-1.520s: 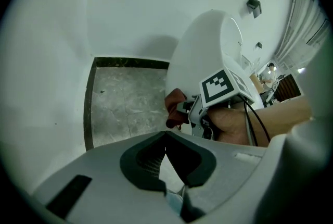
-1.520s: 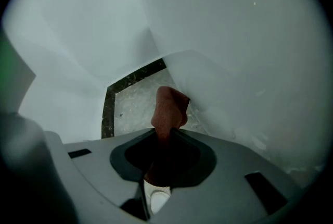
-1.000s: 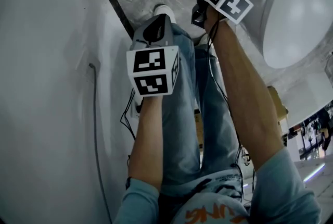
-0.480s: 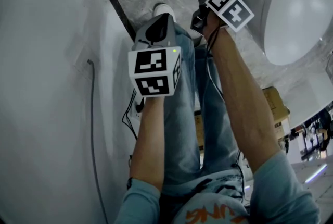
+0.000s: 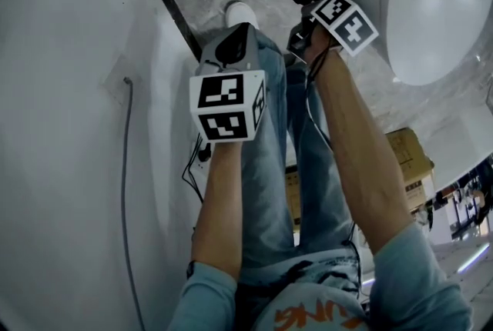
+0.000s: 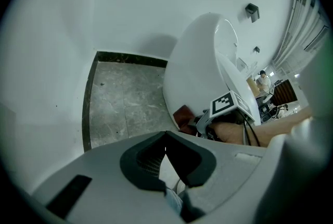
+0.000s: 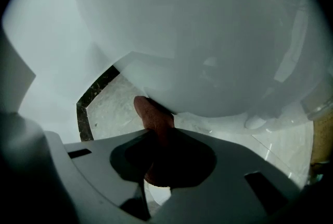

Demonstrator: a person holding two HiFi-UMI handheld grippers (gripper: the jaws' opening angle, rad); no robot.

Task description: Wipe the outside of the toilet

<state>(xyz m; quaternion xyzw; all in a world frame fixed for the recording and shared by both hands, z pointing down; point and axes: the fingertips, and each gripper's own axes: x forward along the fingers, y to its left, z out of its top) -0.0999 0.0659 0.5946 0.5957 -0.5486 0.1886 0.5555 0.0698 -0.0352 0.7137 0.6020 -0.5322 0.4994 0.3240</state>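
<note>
Right claw (image 7: 156, 158): pinching brown cloth (image 7: 152, 113), its tip touching the toilet (image 7: 208, 35) directly ahead and above; left claw (image 6: 166, 158): pressed together, empty, farther from toilet.

Head view downward, gripper views near toilet (image 7: 208, 35)

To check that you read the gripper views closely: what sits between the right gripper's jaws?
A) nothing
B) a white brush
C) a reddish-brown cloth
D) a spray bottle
C: its own view shows the right gripper clamped on a reddish-brown cloth whose end meets the toilet.
</note>
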